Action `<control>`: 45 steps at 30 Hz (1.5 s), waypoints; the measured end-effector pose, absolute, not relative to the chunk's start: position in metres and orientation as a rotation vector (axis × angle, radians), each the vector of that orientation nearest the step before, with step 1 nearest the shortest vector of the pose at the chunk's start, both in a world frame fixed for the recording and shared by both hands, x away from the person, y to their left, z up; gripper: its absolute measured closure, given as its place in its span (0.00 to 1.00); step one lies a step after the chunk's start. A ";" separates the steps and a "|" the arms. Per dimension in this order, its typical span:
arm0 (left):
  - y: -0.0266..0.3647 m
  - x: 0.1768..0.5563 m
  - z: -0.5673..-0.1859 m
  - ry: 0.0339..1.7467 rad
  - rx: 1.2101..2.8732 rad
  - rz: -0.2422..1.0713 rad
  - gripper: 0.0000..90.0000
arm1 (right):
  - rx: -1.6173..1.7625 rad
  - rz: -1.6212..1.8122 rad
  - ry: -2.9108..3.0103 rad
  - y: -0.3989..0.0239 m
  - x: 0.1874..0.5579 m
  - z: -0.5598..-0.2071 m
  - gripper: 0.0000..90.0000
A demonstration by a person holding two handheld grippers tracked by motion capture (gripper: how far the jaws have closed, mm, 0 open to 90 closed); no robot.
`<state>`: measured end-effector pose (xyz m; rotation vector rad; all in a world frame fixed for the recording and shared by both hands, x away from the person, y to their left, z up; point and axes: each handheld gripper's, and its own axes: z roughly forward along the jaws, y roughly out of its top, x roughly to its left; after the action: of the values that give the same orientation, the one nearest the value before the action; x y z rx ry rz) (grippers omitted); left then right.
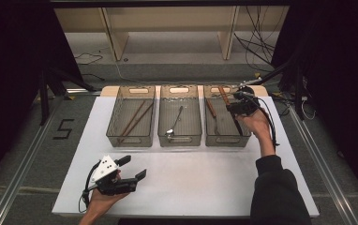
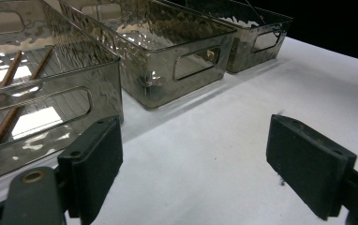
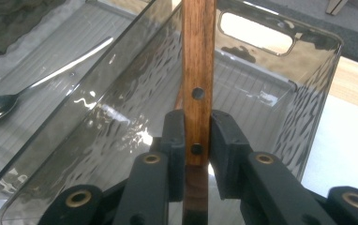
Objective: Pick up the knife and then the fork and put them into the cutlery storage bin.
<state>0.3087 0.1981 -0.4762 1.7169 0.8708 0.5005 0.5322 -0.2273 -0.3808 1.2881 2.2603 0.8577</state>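
Gripping a wooden handle (image 3: pixel 197 79) with two dark rivets, your right gripper (image 3: pixel 197 140) has its pads pressed flat against both sides of the wood, jaws closed to a narrow gap. From above, that gripper (image 1: pixel 241 104) sits over the right bin (image 1: pixel 217 139), and the handle (image 1: pixel 223 94) slants up toward the bin's far end, while a dark length runs down from the gripper into the bin; whether that is a blade you cannot tell. A second brown-handled piece (image 1: pixel 211 108) lies inside the same bin, near its left wall.

Next over, the middle bin (image 1: pixel 179 139) holds a spoon (image 1: pixel 174 123), bowl toward you. The left bin (image 1: pixel 130 139) holds a pair of wooden chopsticks (image 1: pixel 136 118) lying diagonally.

All three smoky translucent bins stand side by side on the white table (image 1: pixel 191 183).

Your left gripper (image 1: pixel 132 168) rests low near the table's front edge, well apart from the bins. Its jaws stand wide apart with nothing between them, only bare tabletop (image 2: pixel 205 154) past its pads (image 2: pixel 97 164).
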 end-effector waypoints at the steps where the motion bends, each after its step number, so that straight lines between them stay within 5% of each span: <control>1: 0.198 0.309 -0.476 0.871 1.717 0.500 0.21 | 1.287 0.857 2.262 -0.227 0.532 -0.382 0.86; 16: 0.198 0.309 -0.476 0.871 1.720 0.498 0.21 | 1.354 0.823 2.275 -0.229 0.534 -0.396 0.85; 30: 0.198 0.308 -0.477 0.872 1.718 0.498 0.21 | 1.378 0.889 2.286 -0.230 0.527 -0.392 0.59; 45: 0.197 0.309 -0.477 0.875 1.725 0.492 0.21 | 1.311 1.368 2.246 -0.239 0.451 -0.395 0.39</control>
<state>0.3088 0.1972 -0.4773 1.7253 0.8754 0.4917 0.4515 -0.2390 -0.3947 1.3112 2.2461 1.3676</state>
